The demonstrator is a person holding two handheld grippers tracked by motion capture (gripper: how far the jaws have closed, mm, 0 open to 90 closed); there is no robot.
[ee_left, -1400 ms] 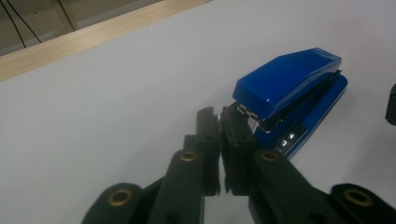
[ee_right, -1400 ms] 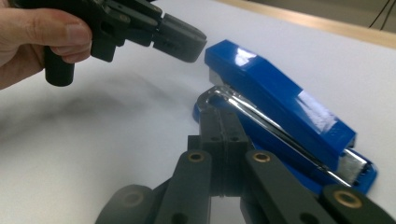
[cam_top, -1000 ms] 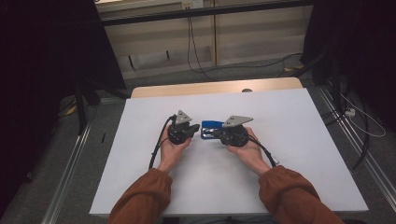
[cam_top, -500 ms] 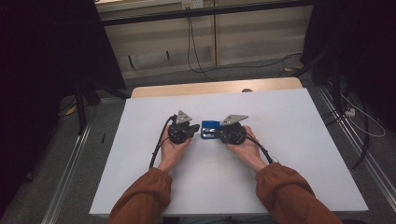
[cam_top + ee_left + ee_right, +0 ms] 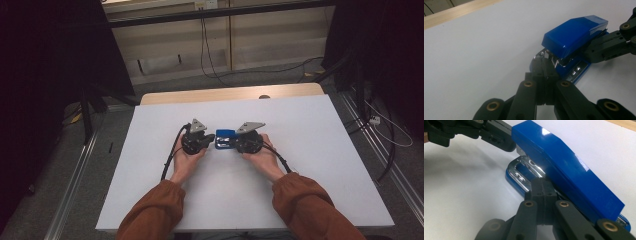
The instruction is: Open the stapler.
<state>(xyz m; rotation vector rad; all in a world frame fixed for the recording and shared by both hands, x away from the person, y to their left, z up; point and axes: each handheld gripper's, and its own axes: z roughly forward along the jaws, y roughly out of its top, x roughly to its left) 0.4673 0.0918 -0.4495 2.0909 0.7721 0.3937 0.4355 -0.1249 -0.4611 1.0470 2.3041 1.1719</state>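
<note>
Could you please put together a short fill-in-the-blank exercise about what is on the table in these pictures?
1. The stapler on the white table is ____ in colour.
2. The jaws of the left claw are ____, with nothing between them.
3. In the high view, the stapler lies ____ the left claw and the right claw.
4. The person's sleeves are ____ in colour.

Missing words: blue; shut; between; orange-brown
</note>
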